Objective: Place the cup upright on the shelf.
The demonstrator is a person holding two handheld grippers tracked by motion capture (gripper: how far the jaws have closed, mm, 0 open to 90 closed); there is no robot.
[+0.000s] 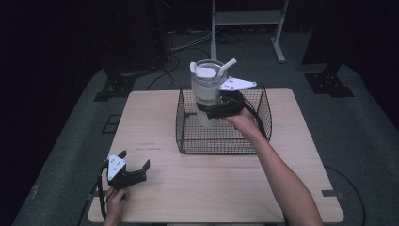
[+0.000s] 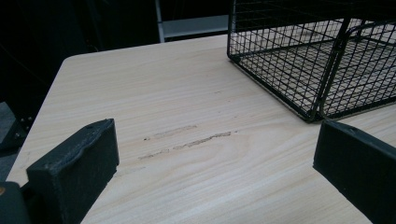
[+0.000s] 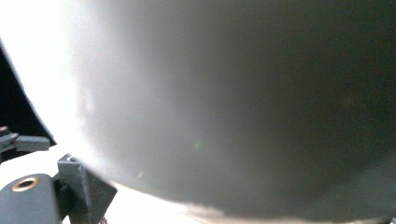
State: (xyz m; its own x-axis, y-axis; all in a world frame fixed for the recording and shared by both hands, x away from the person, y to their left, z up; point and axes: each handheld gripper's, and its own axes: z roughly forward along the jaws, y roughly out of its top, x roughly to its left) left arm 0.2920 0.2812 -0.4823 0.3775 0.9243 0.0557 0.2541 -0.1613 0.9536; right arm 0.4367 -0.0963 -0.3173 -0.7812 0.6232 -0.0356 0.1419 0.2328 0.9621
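A tall cream tumbler point(image 1: 207, 89) with a clear lid and a white straw stands upright in a black wire basket point(image 1: 221, 141) at the middle back of the wooden table point(image 1: 188, 188). My right gripper point(image 1: 212, 109) is shut around the tumbler's lower body, and the tumbler's pale wall point(image 3: 224, 93) sits pressed close in the right gripper view. Near the front left corner of the table my left gripper point(image 1: 134, 162) rests open with nothing between its jaws. Its view looks over bare wood to the basket's corner point(image 2: 313, 60).
A faint scuff mark point(image 2: 187, 140) runs across the wood ahead of the left gripper. Beyond the table are a white metal stand point(image 1: 247, 23), black stand bases and cables on grey floor.
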